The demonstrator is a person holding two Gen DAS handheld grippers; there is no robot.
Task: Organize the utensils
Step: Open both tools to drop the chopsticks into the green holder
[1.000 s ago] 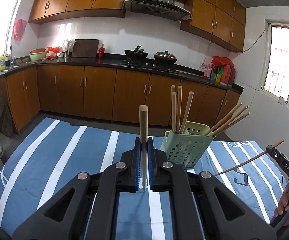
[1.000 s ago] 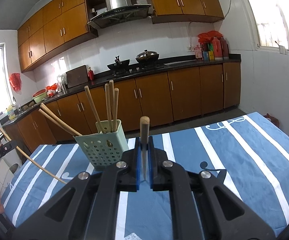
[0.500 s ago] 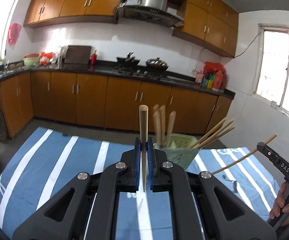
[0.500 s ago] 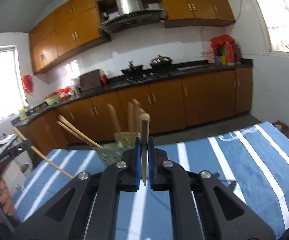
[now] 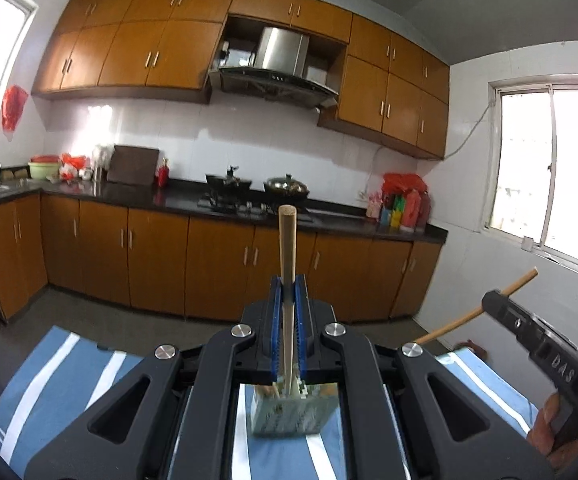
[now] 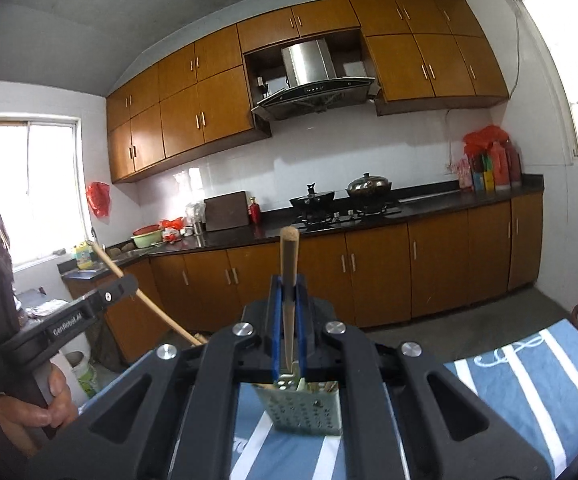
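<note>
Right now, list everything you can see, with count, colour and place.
Wooden chopsticks: two, tan, one clamped in each gripper.
Perforated plastic utensil holder: one, pale green, on the table below both grippers.
Striped tablecloth: one, blue with white stripes, covering the table.
Wooden cabinets: orange-brown, above and below the counter.
Countertop: one, black, along the wall.
Range hood: one, steel, over the stove.
Lidded woks: two, dark, on the stove.
Left gripper: black with blue pads, shut.
Right gripper: black with blue pads, shut.
</note>
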